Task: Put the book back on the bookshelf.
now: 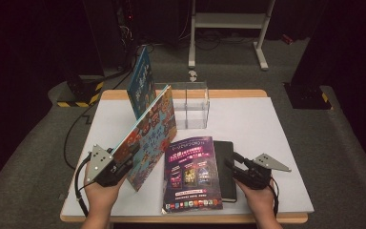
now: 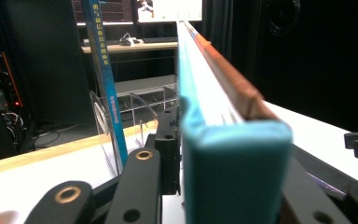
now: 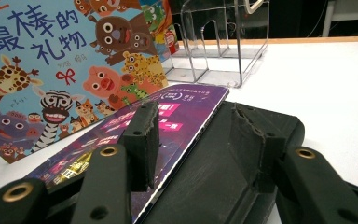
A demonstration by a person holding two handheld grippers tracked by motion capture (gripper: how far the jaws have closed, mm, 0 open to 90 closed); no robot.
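The left gripper jaws clench the spine of the colourful animal picture book, upright ahead of them; next, steer it into the clear acrylic rack. The right gripper jaws rest released over the black notebook.

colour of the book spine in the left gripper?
Teal spine, clearest in the left gripper view.

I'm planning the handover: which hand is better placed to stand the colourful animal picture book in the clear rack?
Left. The left gripper already holds the colourful animal picture book upright, tilted toward the clear acrylic rack. The right gripper sits low at the black notebook.
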